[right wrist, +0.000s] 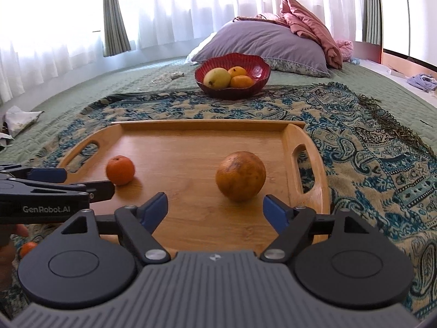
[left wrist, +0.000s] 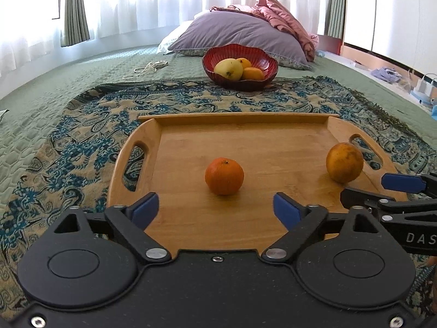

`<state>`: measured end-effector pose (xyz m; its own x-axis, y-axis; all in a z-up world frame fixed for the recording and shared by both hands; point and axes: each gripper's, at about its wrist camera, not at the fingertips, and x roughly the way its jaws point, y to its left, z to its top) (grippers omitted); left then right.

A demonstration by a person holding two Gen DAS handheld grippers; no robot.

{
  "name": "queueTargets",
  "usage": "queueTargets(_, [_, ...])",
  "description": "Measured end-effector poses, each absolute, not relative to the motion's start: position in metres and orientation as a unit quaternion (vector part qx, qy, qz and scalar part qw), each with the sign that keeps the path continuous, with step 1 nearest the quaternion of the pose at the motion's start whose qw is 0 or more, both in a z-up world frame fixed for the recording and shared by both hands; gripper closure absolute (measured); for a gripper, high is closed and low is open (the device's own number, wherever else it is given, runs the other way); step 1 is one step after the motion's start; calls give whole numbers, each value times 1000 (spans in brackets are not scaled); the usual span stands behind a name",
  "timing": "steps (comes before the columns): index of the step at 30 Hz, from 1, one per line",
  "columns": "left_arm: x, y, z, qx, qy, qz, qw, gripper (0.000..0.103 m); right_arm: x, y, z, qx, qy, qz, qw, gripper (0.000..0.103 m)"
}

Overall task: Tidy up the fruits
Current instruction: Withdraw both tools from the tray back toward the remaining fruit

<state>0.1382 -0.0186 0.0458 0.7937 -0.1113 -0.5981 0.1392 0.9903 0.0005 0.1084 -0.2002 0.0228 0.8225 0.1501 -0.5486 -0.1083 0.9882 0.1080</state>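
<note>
Left wrist view: the left gripper (left wrist: 215, 209) stands wide and empty, near the small orange (left wrist: 224, 176) on the wooden tray (left wrist: 240, 119). Round fruit could roll if nudged.

Right wrist view: the right gripper (right wrist: 215, 209) is wide, empty, near the big orange (right wrist: 240, 175), close to the tray's right wall; far tray floor is free.

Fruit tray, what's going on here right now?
A person holds a tool in each hand over the wooden tray. The left tool is open, facing the small tangerine; the right tool is open, facing the larger mottled orange. Both fruits sit free on the tray, ungripped. Beyond, a red bowl holds a yellow-green fruit and two oranges.
</note>
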Motion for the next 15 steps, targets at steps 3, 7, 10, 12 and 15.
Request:
queueTargets(3, [129,-17,49,20,309,-73,948,10,98,-200,26,43,285,77,955,13])
queueTargets(7, [117,-15,53,27,299,-74,951,8,87,-199,28,44,277,82,956,11])
queueTargets(10, [106,-13,54,29,294,-77,952,7,78,-198,29,38,268,85,959,9])
queueTargets(12, [100,-11,55,28,292,-79,953,7,72,-197,30,32,263,87,960,7])
queueTargets(15, [91,-9,53,26,290,-79,953,6,64,-195,30,25,257,92,962,5])
